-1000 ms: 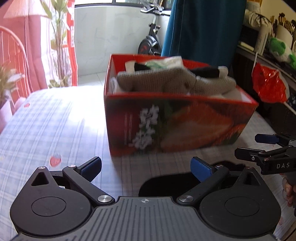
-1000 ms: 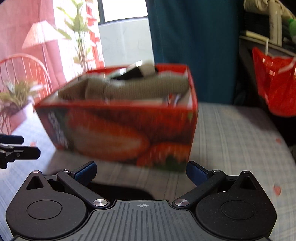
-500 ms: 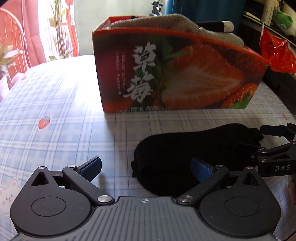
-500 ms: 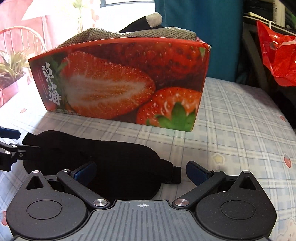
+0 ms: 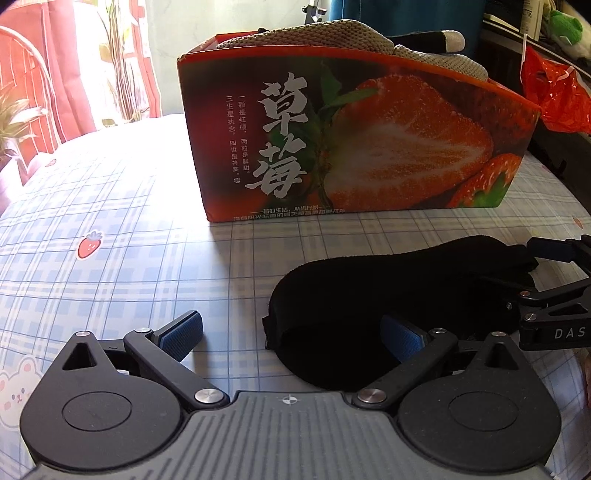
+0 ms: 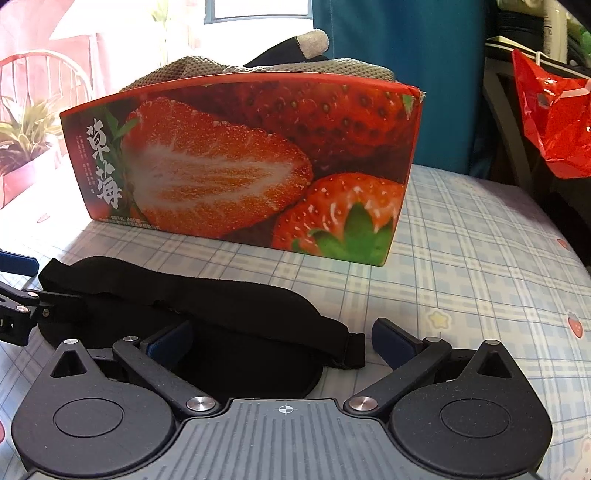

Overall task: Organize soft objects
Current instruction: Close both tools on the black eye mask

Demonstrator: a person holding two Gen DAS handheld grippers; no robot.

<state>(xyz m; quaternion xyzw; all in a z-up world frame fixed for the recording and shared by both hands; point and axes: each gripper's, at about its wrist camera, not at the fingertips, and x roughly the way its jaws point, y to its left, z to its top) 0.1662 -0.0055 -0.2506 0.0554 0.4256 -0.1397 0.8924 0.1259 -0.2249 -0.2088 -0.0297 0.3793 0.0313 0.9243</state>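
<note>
Box [image 5: 369, 147]: strawberry print, white "草莓", small text unreadable. "DAS" on right gripper [image 6: 284, 341]. Left gripper [image 5: 291, 332], right gripper both spread wide, empty, flanking mask [image 5: 388, 295].

Ahead I see a teal curtain [image 6: 399, 74] beside a bright window [image 6: 258, 11], with red drapes [image 5: 55, 74] on the left. Sunlight washes the blue plaid tabletop [image 5: 110, 221], and a red plastic bag [image 6: 554, 122] hangs at right.

Sleep mask [image 5: 388, 295] flat on tablecloth [image 5: 110, 221], in front of strawberry box [image 5: 369, 147]. Knit items [image 5: 314, 35] and glove [image 5: 436, 38] inside box, poking above rim.
</note>
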